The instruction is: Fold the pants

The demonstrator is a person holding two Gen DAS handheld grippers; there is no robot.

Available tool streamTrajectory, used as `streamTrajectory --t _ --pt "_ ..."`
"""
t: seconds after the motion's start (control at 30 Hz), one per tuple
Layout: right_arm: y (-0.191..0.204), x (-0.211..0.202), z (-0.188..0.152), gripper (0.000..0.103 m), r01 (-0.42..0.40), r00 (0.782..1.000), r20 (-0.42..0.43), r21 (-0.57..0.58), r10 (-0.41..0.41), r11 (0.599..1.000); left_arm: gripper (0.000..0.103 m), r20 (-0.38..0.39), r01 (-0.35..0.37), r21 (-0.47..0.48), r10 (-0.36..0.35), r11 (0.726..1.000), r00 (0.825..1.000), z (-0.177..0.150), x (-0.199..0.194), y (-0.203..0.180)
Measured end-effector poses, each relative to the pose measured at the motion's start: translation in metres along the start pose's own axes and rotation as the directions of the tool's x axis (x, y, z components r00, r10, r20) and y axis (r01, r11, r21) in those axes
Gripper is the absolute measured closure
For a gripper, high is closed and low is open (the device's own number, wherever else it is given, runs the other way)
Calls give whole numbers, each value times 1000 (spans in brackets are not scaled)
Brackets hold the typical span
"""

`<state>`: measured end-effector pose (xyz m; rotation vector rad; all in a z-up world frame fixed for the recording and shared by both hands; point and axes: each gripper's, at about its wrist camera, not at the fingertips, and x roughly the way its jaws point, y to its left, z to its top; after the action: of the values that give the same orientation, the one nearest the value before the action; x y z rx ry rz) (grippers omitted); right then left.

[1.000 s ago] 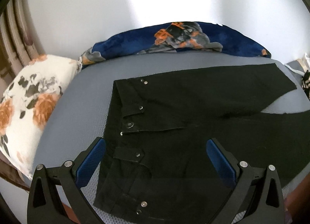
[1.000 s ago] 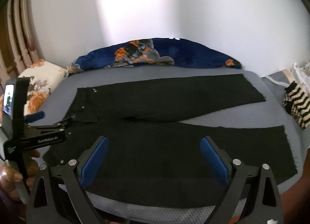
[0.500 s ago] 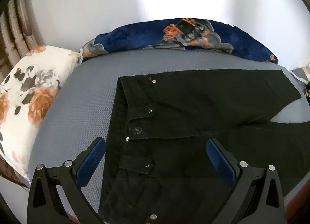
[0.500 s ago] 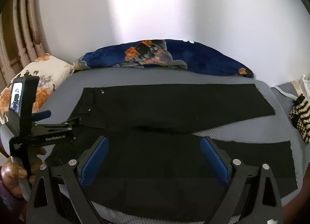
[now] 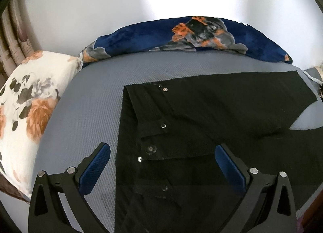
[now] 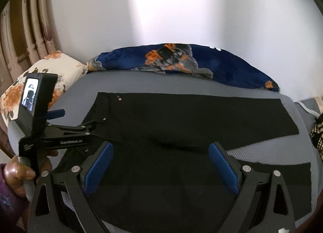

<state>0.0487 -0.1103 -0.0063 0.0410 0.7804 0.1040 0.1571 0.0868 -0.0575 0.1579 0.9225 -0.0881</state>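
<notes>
Fingers of the left gripper (image 5: 162,170) stand spread wide, holding nothing, hovering over the waistband end of the black pants (image 5: 212,124); I cannot tell whether the tips touch the cloth. Left of its left finger lie bare grey bed cover (image 5: 90,108) and, further left, a floral pillow (image 5: 26,108). Between the fingers sit the fly, button and rivets; beyond the right finger the far leg runs off to the right.

Fingers of the right gripper (image 6: 160,169) are likewise fully parted and empty, poised above the near leg of the pants (image 6: 201,118). Left of them the person's hand (image 6: 18,174) carries the left gripper (image 6: 97,123), its tips at the waistband. Past the right finger both legs lie splayed apart, bed cover showing between them.

Assessment: the garment looks soft, limp, of moderate weight, not slippery. Thick waistband seams and the hems should give the surest hold; a pinch mid-panel would likely sag and wrinkle.
</notes>
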Motion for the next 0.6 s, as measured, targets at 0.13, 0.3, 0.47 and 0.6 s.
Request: streamTrajectory --t 0.13,0.3,0.47,0.6 --pt "3 7 6 8 -13 1000 -3 -5 13 1000 0 -15 -5 -1 5 1000 1000 7 11 5" --pt "4 15 9 8 -21 1000 -8 -8 21 1000 0 -32 -28 -7 28 1000 999 17 26 16" --pt "3 22 8 8 -24 999 -24 -2 24 1000 0 -24 -31 -36 30 999 999 32 43 40" --pt "-1 27 6 8 -24 999 -37 9 24 1000 1 -24 -2 -100 0 995 1000 47 65 72"
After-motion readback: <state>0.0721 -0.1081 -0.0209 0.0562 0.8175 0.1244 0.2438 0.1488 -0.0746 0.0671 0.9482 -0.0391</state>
